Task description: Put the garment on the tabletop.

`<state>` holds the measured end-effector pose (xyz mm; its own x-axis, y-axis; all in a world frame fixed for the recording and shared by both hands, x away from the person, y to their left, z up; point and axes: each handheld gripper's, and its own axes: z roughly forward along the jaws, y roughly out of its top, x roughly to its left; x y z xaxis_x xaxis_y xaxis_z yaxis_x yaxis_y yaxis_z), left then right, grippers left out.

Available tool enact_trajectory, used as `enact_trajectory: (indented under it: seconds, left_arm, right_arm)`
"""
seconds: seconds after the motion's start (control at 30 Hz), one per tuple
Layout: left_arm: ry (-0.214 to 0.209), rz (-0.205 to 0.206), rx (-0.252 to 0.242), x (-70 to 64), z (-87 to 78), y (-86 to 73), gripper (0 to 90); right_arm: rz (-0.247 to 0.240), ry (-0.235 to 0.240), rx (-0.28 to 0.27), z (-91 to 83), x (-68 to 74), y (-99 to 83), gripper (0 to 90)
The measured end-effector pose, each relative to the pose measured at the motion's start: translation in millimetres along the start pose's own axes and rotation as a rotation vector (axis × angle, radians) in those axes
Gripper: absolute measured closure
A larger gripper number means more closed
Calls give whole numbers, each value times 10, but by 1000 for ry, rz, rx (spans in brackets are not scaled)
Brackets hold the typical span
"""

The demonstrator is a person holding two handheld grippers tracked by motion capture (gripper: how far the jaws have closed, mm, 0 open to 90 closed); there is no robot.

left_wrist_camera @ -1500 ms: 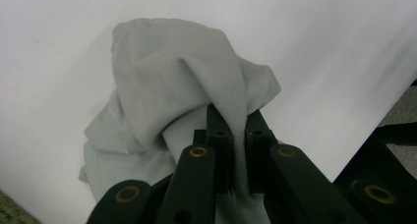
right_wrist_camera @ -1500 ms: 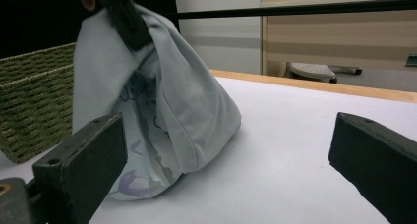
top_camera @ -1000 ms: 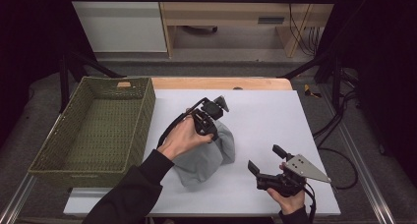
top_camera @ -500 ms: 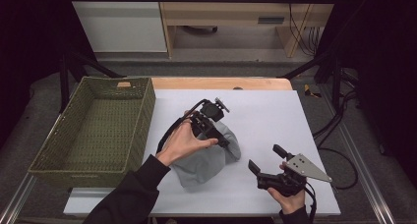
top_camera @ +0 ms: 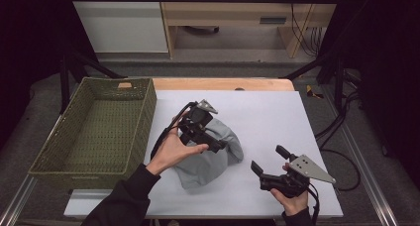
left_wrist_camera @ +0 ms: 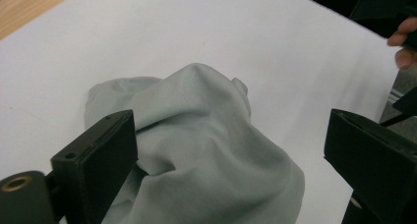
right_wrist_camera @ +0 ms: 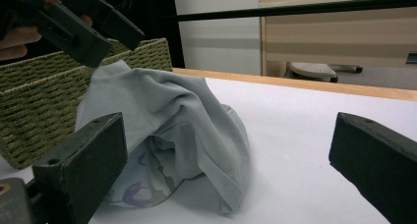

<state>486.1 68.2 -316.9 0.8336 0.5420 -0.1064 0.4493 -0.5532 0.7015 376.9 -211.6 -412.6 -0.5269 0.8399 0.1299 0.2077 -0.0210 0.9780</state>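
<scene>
Left gripper [top_camera: 210,137] hovers just above the grey cloth [top_camera: 213,159], its 2 jaws spread wide in the left gripper view, the fabric bunched between and below them without being pinched. The cloth [left_wrist_camera: 206,150] sits heaped on the white table [top_camera: 267,112], left of centre, just right of the green woven basket [top_camera: 94,132]. The right gripper [top_camera: 270,164] rests low at the near right, well apart from the cloth, its 2 jaws open wide and holding nothing. A faint purple print shows on the cloth's inside [right_wrist_camera: 142,184]; no lettering can be read anywhere.
</scene>
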Motion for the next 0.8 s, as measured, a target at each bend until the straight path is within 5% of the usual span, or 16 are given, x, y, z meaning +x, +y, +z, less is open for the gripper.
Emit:
enact_trajectory:
  seconds: [0.4, 0.8]
  left_arm:
    - [14, -41, -313, 4, -309, -543, 66]
    - [44, -41, -448, -61, -553, -976, 62]
  right_arm:
    - [5, -1, -3, 2, -21, 4, 9]
    - [8, 0, -3, -13, -24, 14, 9]
